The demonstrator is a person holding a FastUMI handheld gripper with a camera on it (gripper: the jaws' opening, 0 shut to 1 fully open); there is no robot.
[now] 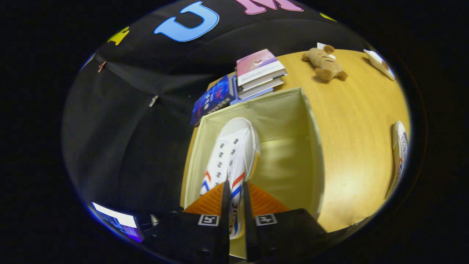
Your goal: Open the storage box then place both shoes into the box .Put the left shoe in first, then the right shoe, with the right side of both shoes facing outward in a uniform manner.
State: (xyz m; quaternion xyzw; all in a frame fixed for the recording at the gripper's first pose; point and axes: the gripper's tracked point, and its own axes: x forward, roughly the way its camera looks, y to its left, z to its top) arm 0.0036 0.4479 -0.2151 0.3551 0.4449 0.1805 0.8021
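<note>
- Two fingers of the gripper (234,190) stand close together, and both press on the rear part of a white shoe (229,157), so the gripper holds this shoe in a narrow grip.
- This held shoe has metal eyelets and red and blue stripes on its side; its toe points away from the fingers, toward the far wall of the storage box (278,106).
- The storage box is open, pale inside, and lies directly under and ahead of the fingers; the held shoe hangs inside its opening, near the left wall of the box. I cannot tell if the shoe touches the bottom.
- The box stands on a wooden table (359,128).
- A second white shoe (400,154) with the same stripes lies on the table far to the right of the fingers, well apart from the box.
- Beyond the box, just behind its far wall, is a stack of books (258,73), and a dark blue book (212,99) leans at its left.
- A brown plush toy (324,63) lies on the table beyond the box, to the right of the books.
</note>
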